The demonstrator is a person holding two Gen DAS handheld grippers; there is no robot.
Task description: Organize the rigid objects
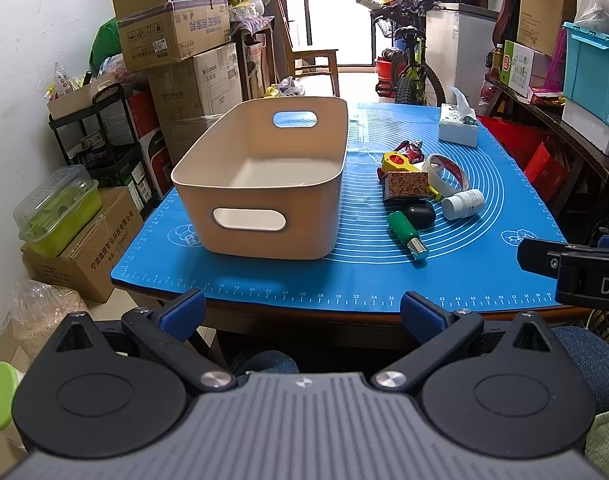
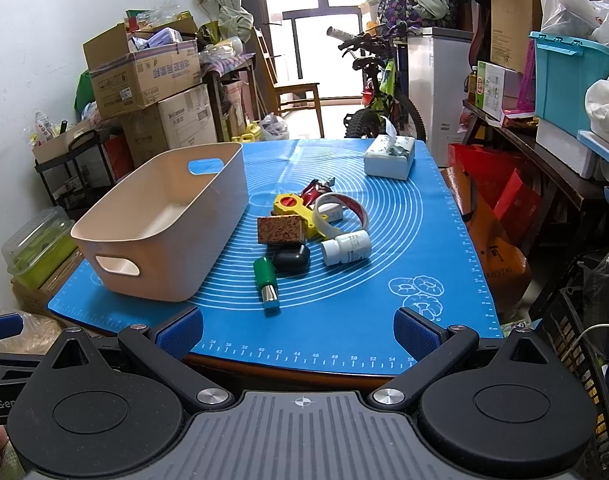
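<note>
An empty beige bin point(image 1: 264, 184) point(image 2: 160, 224) stands on the left of the blue mat point(image 1: 344, 280) point(image 2: 344, 312). To its right lies a cluster: a green cylinder with a metal tip point(image 1: 406, 235) point(image 2: 265, 278), a black oval case point(image 1: 418, 215) point(image 2: 291, 258), a white pill bottle point(image 1: 463, 204) point(image 2: 346, 252), a patterned block point(image 1: 408, 185) point(image 2: 281, 230), a yellow tool point(image 1: 396, 161) point(image 2: 290, 204), a tape ring point(image 1: 444, 172) point(image 2: 340, 210) and a red figure point(image 1: 412, 149) point(image 2: 315, 190). My left gripper point(image 1: 302, 312) and right gripper point(image 2: 298, 330) hover open at the near table edge, holding nothing.
A tissue box point(image 1: 458, 128) point(image 2: 390, 156) sits at the mat's far right. Cardboard boxes point(image 1: 176, 24) and a black cart point(image 1: 100, 136) crowd the left wall. A bicycle point(image 2: 380, 92) stands behind the table, shelves with a teal crate point(image 2: 572, 76) on the right.
</note>
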